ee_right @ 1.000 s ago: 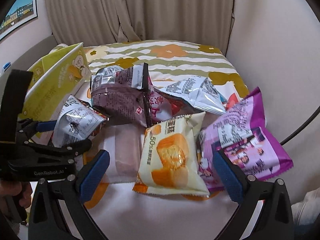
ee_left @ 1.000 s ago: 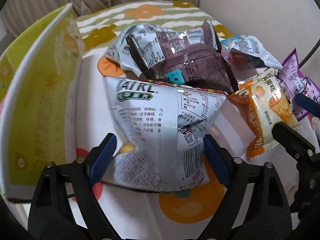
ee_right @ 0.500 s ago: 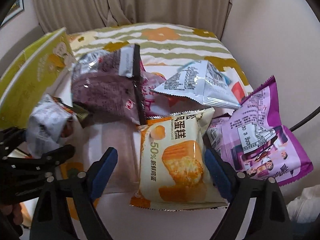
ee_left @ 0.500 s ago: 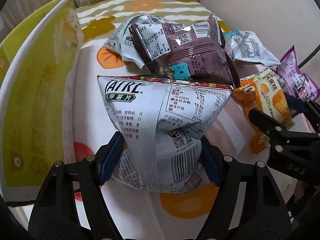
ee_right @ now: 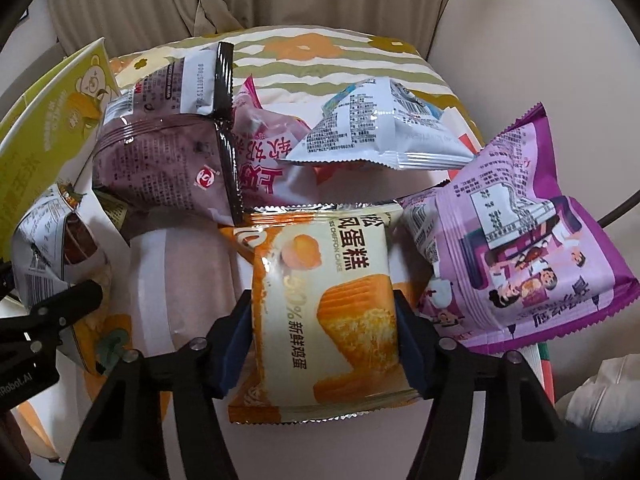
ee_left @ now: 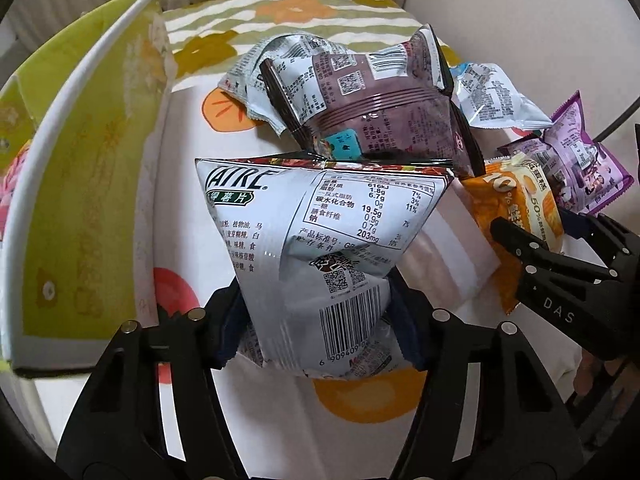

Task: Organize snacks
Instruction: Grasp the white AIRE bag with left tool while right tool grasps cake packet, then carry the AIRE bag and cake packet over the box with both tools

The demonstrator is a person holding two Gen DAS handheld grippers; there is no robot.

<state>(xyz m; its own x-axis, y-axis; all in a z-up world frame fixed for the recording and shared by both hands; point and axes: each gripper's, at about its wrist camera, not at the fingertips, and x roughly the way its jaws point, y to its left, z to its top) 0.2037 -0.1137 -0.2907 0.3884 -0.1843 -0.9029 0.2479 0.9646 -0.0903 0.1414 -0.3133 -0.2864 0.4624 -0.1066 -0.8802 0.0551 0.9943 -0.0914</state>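
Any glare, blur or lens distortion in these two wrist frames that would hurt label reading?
Left wrist: sharp; the silver chip bag held in the left gripper has readable print, with glare streaks on the dark purple bag; fisheye bends the yellow-green box wall. Right wrist: sharp on the chiffon cake pack in the right gripper; edges curve and darken.

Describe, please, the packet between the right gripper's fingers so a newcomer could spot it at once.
On the flower-patterned cloth, look at the near edge of the snack pile, where the right gripper is shut on the chiffon cake packet. Unlike the purple packet beside it, it is orange and cream with a pictured cake slice.
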